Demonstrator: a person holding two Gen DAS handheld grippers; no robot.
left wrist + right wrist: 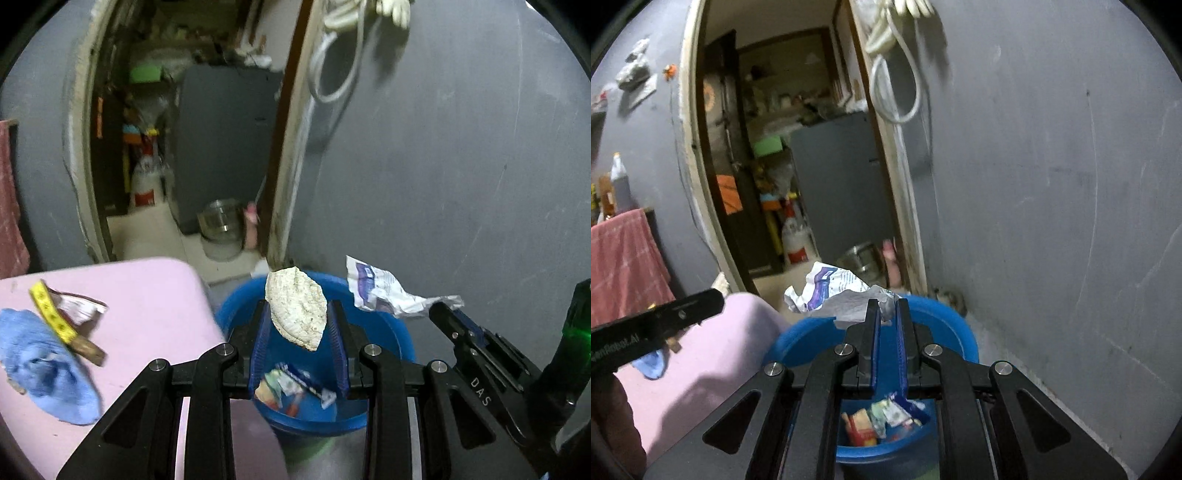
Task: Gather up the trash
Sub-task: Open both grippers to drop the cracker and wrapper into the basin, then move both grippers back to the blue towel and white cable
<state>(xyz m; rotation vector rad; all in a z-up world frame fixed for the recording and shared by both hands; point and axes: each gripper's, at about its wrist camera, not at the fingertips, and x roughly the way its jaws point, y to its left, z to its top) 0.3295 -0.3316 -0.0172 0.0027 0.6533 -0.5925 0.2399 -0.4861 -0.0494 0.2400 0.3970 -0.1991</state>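
My left gripper (pixel 298 309) is shut on a pale, rough, shell-shaped piece of trash (pixel 295 306), held above the blue bucket (pixel 391 332). My right gripper (pixel 887 306) is shut on a crumpled white and purple paper wrapper (pixel 831 290), which also shows at the right of the left wrist view, the wrapper (pixel 380 291) hanging past the bucket's far rim. In the right wrist view the blue bucket (pixel 945 321) lies right under the fingers. Several wrappers (pixel 882 417) lie at its bottom.
A pink table (pixel 147 295) stands left of the bucket, with a blue cloth (pixel 44 369), a yellow measuring tape (pixel 51 314) and a torn packet (pixel 79 308) on it. A grey wall (pixel 1052 203) rises to the right. A doorway (pixel 192 147) behind opens on a cluttered room.
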